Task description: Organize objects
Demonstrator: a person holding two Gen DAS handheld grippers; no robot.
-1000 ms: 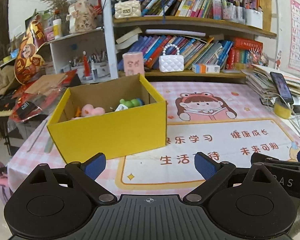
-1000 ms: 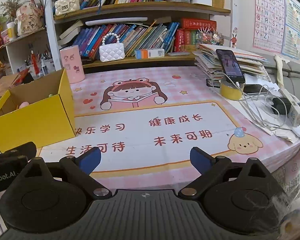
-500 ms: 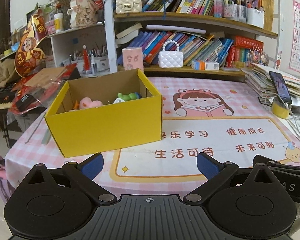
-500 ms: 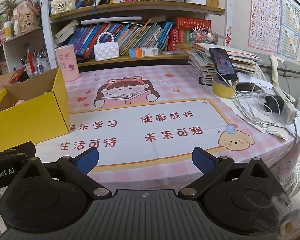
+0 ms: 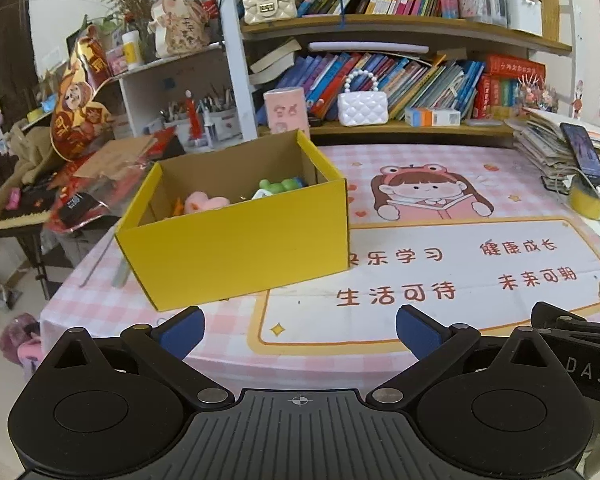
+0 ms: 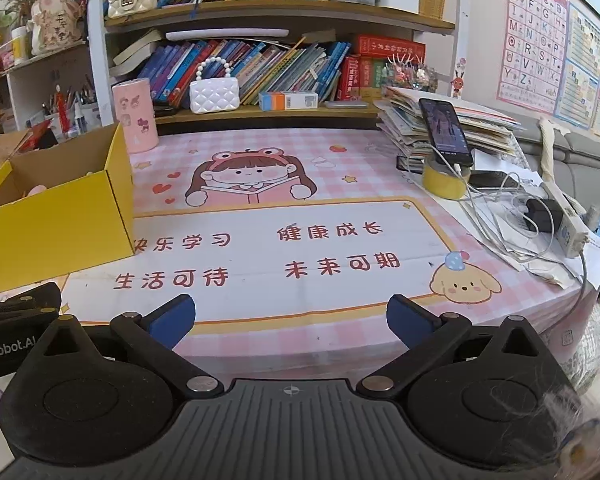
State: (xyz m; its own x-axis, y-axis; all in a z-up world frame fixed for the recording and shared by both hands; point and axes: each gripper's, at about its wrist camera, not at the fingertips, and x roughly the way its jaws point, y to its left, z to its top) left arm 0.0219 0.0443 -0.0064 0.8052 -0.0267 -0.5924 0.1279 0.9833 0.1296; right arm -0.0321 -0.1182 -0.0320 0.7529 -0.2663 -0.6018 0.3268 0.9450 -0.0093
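Note:
A yellow cardboard box stands open on the left of the table, also seen in the right wrist view. Inside lie a pink soft toy, a green toy and other small pieces, partly hidden by the box's front wall. My left gripper hovers just in front of the box, open, with nothing between its blue pads. My right gripper hangs beside it over the mat's near edge, open and empty.
A cartoon mat covers the pink checked tablecloth. A pink cup stands behind the box. At the right are a stack of papers, a phone propped on a yellow tape roll, and cables. Bookshelves close the back.
Both grippers' jaws have spread slightly wider. The left view has tipped a little, so the box sits slightly higher in it. Nothing on the table has moved.

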